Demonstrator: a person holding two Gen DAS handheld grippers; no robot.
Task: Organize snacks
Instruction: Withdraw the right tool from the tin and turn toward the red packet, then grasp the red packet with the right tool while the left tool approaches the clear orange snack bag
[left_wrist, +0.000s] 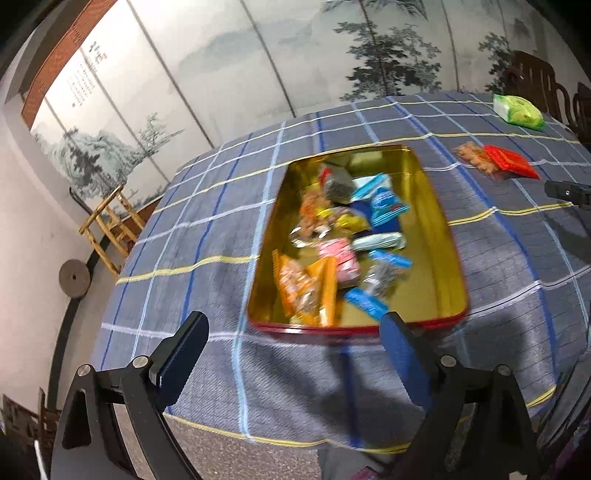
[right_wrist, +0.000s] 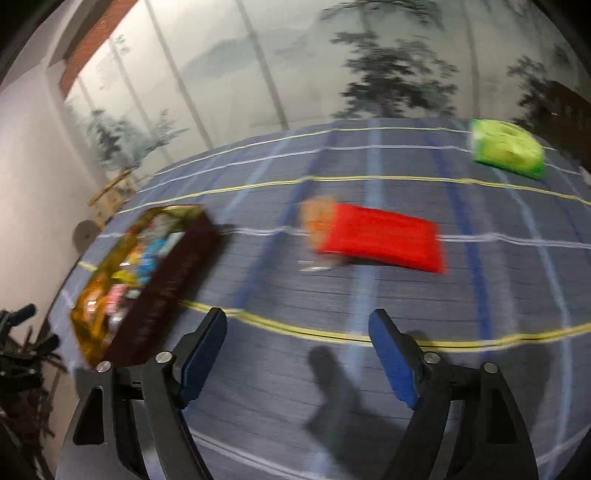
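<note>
A gold-lined tin with red sides lies on the checked tablecloth and holds several snack packets. My left gripper is open and empty, just short of the tin's near rim. A red snack bag with an orange end lies on the cloth ahead of my right gripper, which is open and empty above the cloth. The bag also shows in the left wrist view. A green packet lies farther back right, also in the left wrist view. The tin is to the right gripper's left.
The blue-grey checked tablecloth covers a round table. A painted folding screen stands behind. A wooden stand and a stone disc are at the left; dark chairs at the back right. The right wrist view is motion-blurred.
</note>
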